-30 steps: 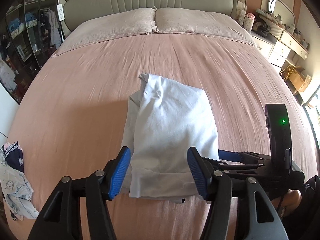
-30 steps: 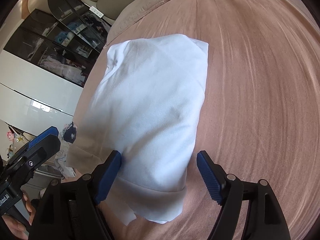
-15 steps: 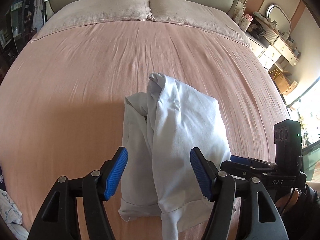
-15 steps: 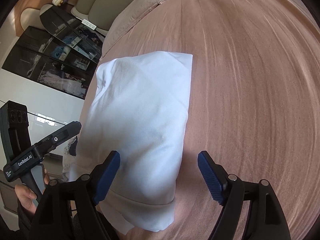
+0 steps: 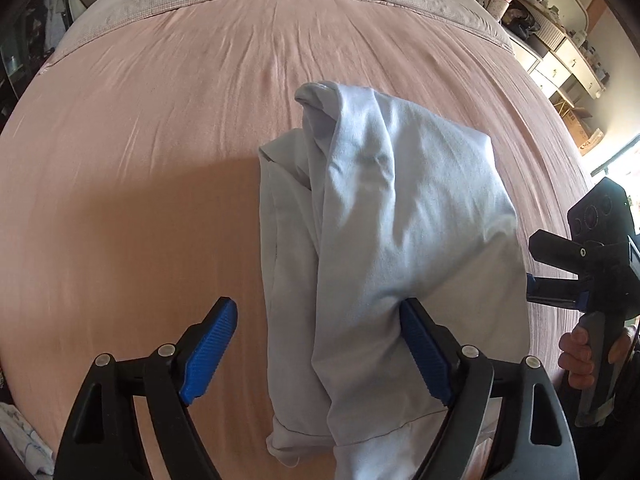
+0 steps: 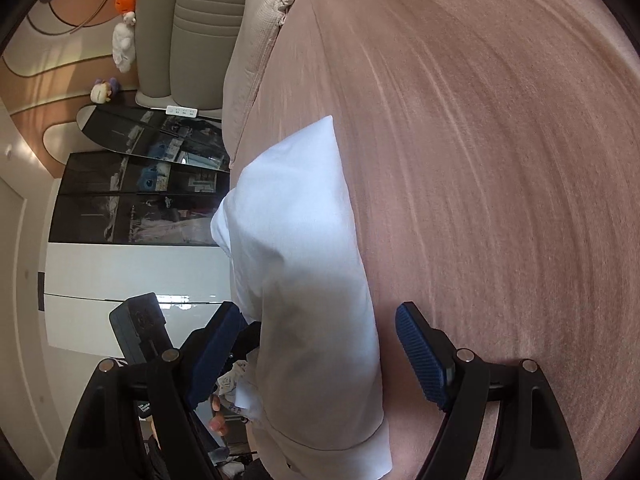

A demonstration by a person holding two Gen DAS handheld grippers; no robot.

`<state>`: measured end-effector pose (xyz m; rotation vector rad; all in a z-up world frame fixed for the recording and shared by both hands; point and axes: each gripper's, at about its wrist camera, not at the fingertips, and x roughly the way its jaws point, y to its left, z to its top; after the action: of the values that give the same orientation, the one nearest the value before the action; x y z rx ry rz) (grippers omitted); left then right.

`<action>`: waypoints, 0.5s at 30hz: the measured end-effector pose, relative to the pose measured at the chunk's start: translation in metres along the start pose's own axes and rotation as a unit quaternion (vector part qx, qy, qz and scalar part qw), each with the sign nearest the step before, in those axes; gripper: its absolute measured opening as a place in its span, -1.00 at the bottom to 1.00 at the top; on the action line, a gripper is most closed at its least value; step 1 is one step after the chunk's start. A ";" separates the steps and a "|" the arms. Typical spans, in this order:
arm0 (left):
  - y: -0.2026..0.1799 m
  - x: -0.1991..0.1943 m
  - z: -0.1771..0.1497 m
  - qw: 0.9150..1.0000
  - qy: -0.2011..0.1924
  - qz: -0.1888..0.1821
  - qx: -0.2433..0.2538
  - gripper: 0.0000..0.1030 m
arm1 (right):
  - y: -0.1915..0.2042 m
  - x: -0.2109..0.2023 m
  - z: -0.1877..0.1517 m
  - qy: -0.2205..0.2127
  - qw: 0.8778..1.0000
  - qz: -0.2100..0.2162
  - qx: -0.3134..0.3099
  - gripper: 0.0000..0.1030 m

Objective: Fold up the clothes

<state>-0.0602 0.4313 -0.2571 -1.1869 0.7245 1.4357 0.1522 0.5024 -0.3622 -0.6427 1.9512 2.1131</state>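
White garment (image 5: 384,248) – bundle, half folded, on pink bed (image 5: 140,160), near front edge. Left gripper (image 5: 320,344): jaws opening, cloth between them and draped over right finger, not pinched. Right gripper (image 6: 316,344): jaws wide, cloth between, no grip seen. Advice: lower, pinch hem corners evenly, then pull flat. Left view shows loose layers and twist; right view shows only smooth side, also wardrobe (image 6: 136,200).

we hold the left gripper (image 5: 318,350) pointed steeply downward, its jaws opening, blue pads (image 5: 210,350) spread wide. the right gripper (image 6: 320,354) sits lower-angled, jaws wide apart. a hand (image 5: 582,356) grips the right handle.
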 end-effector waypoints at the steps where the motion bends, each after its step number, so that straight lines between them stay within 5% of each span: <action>1: 0.003 0.000 -0.001 1.000 -0.001 -0.011 -0.004 0.62 | 0.001 0.003 0.000 0.005 1.000 0.000 -0.006 0.55; 8: 0.027 0.019 -0.006 0.988 0.017 -0.132 -0.075 0.62 | 0.017 0.024 -0.002 0.037 0.997 -0.023 -0.067 0.56; 15: 0.034 0.022 -0.011 0.977 0.007 -0.178 -0.118 0.63 | 0.021 0.031 -0.002 0.039 0.996 -0.032 -0.080 0.63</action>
<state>-0.0883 0.4208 -0.2867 -1.4282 0.3309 1.2326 0.1167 0.4932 -0.3574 -0.8180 1.7866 2.2522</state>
